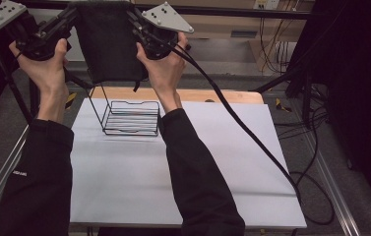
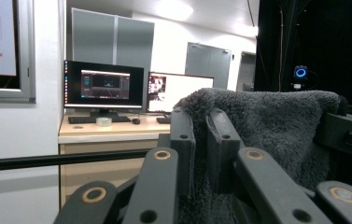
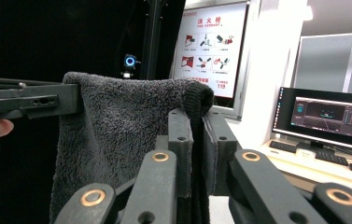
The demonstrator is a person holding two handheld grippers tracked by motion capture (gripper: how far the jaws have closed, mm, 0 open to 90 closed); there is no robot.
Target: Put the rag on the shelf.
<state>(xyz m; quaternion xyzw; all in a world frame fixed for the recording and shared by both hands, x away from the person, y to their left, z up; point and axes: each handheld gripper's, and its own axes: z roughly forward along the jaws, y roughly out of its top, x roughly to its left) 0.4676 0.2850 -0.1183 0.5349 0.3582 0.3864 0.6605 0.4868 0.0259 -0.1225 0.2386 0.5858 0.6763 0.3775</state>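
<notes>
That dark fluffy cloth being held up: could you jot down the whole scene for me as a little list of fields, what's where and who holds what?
held thing: dark grey towel, hanging spread between two grippers, above the table
left gripper: shut on the towel's top corner; jaws pinch the fabric in the left gripper view
right gripper: shut on the other top corner
below the towel: black wire rack, upright on the table
table: white top, wooden edge at the far side
towel and rack: apart, not touching
</notes>
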